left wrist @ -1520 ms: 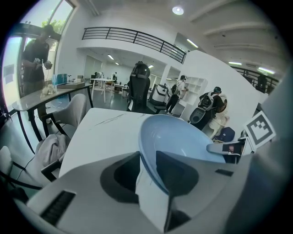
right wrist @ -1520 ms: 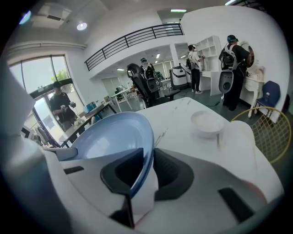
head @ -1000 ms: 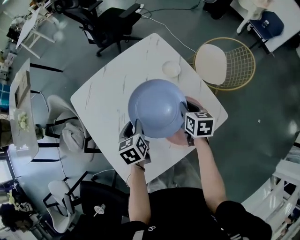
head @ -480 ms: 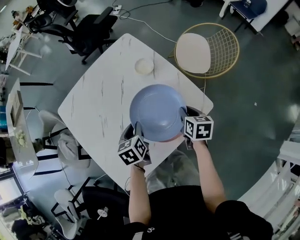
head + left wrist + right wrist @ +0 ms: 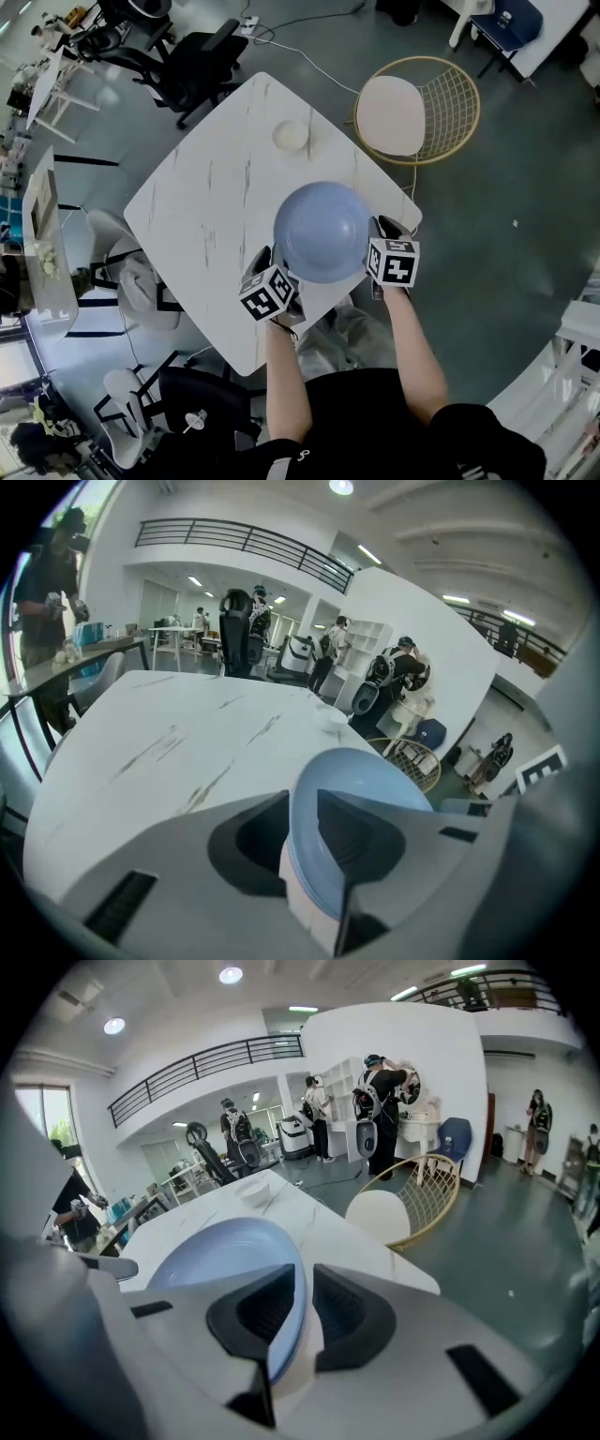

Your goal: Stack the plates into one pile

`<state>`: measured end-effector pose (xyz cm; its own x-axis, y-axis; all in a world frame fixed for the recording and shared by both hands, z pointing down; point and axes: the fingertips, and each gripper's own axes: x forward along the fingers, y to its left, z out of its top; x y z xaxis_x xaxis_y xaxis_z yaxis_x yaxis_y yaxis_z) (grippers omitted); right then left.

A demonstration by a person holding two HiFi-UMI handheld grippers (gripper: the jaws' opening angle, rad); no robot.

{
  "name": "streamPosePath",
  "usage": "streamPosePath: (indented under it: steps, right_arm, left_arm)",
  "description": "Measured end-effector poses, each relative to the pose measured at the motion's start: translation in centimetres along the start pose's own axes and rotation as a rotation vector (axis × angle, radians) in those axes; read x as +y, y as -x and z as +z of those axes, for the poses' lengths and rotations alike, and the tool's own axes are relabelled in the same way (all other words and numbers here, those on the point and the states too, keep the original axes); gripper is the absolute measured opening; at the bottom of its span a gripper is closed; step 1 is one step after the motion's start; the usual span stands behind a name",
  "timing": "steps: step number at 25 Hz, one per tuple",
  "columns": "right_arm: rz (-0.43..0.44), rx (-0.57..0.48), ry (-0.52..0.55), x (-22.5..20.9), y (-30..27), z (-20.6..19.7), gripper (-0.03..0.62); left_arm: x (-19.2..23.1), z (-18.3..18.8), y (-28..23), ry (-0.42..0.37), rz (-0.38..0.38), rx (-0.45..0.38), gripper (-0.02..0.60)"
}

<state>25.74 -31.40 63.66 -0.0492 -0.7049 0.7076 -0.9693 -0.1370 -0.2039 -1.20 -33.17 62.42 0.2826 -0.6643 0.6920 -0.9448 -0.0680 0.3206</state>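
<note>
We are bringing the blue plate (image 5: 323, 230) down over the near corner of the table (image 5: 206, 197). Against a second ago it is looking smaller and lower, and the pink plate that was peeking out under its right edge is now covered. We judge the stacking nearly done, with only the release left. The left gripper (image 5: 277, 261) is reaching in from the near-left, its fingers closing on the plate's rim. The right gripper (image 5: 377, 234) is holding the opposite rim, fingers narrow and clamped. Both forearms are stretching forward, roughly parallel. A small white dish (image 5: 291, 135) is sitting well apart, farther back.
</note>
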Motion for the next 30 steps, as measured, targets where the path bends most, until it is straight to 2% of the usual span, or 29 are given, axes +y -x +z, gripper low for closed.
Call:
streamPosePath:
  steps: [2,6,11,15,20,23,26,30]
  right_arm:
    - [0.03,-0.018,-0.013,0.4,0.8,0.8,0.069]
    - [0.083,-0.076,0.0,2.0,1.8,3.6,0.05]
    - [0.199,-0.171,0.046,6.4,3.1,7.6,0.009]
    - [0.34,-0.238,0.081,11.2,4.5,10.2,0.009]
    - [0.524,-0.324,0.168,18.9,7.6,12.1,0.009]
    - [0.655,-0.385,0.178,22.9,11.1,12.9,0.009]
    - [0.807,-0.477,0.216,27.6,15.0,15.7,0.008]
    - [0.917,-0.531,0.294,32.6,18.0,16.9,0.008]
  left_arm:
    - [-0.4,0.6,1.3,0.026,0.0,-0.034,0.104]
    - [-1.5,3.3,4.0,0.024,-0.001,-0.14,0.076]
    - [-0.2,7.3,7.7,0.034,0.041,-0.285,0.036]
    - [1.1,10.0,11.0,0.056,0.035,-0.401,0.025]
    - [4.1,11.7,16.4,0.068,0.088,-0.534,0.017]
    - [5.7,12.3,20.1,0.084,0.106,-0.616,0.017]
    - [8.7,13.7,24.1,0.139,0.176,-0.724,0.017]
    - [11.1,15.0,28.8,0.125,0.269,-0.802,0.017]
